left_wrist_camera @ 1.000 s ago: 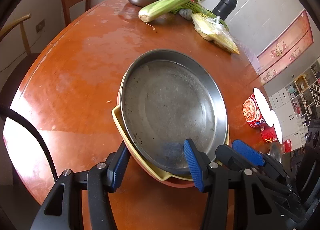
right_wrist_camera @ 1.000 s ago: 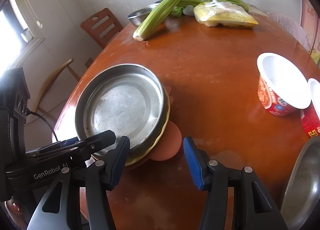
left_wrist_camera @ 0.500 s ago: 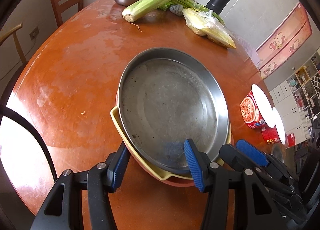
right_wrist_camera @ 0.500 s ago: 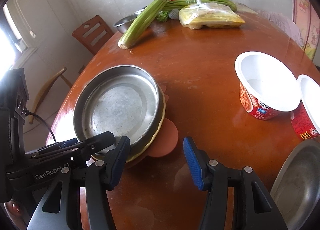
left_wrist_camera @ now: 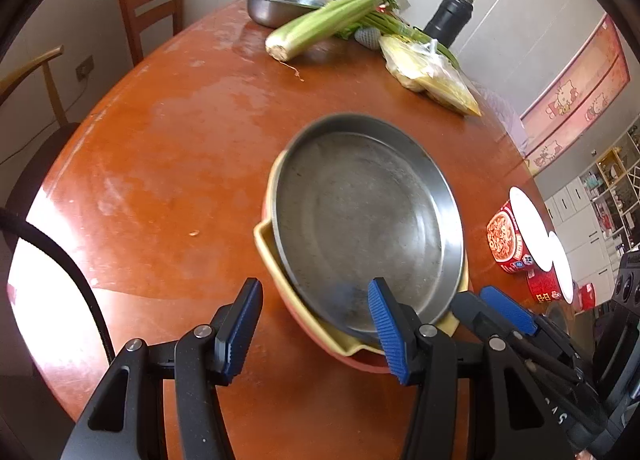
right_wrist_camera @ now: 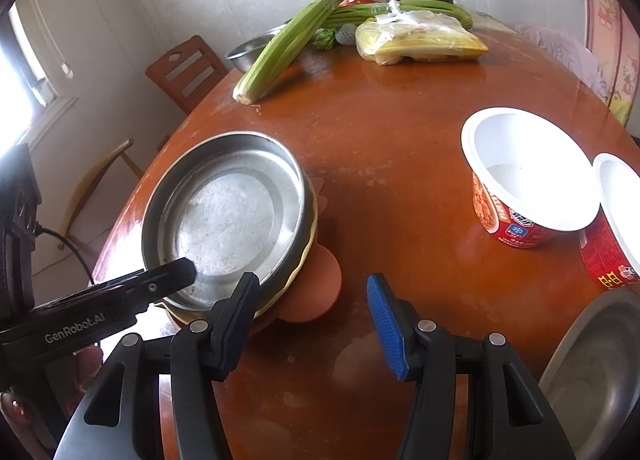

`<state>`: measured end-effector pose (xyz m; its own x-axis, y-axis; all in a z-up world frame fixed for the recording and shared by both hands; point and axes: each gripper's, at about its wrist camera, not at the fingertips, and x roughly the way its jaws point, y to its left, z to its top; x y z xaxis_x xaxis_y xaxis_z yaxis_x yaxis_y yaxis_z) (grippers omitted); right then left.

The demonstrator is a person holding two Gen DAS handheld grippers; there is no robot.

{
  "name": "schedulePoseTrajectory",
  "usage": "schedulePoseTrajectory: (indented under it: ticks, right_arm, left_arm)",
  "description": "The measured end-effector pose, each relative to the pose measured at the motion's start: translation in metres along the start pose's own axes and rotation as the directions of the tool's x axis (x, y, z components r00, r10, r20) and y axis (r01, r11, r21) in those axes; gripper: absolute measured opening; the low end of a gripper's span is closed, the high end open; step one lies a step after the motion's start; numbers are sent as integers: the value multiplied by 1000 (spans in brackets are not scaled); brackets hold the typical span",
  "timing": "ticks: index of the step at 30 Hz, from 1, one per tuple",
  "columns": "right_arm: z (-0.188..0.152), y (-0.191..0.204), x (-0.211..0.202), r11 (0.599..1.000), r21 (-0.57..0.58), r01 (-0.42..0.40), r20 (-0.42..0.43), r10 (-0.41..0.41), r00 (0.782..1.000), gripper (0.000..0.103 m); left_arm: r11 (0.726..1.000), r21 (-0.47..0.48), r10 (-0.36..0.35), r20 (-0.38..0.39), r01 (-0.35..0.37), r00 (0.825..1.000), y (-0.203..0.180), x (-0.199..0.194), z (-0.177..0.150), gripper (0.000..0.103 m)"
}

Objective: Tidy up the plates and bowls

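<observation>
Both grippers, left [left_wrist_camera: 316, 330] and right [right_wrist_camera: 312, 326], fingers spread, holding nothing; steel pan [left_wrist_camera: 368, 220] sits off-centre on yellow dish [left_wrist_camera: 266, 248], a clumsy grab could slide it off

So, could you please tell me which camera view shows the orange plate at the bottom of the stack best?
The right wrist view: the orange plate sticks out from under the yellow dish and the steel pan, showing a broad rounded part. The left wrist view shows only a thin orange sliver below the yellow dish, partly hidden by a gripper finger.
</observation>
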<state>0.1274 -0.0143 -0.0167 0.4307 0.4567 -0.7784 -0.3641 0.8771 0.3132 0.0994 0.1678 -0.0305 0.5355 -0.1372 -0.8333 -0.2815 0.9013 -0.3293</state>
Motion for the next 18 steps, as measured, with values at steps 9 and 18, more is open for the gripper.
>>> schedulePoseTrajectory:
  ticks: [9, 18]
  right_arm:
    - [-1, 3, -13, 1000, -15, 9, 49, -8, 999, 59]
    - [-3, 4, -37, 997, -50, 51, 112, -46, 993, 62]
  left_arm:
    - [999, 0, 42, 53, -42, 998, 5, -18, -3, 55]
    - [995, 52, 85, 90, -90, 992, -11, -35, -10, 55]
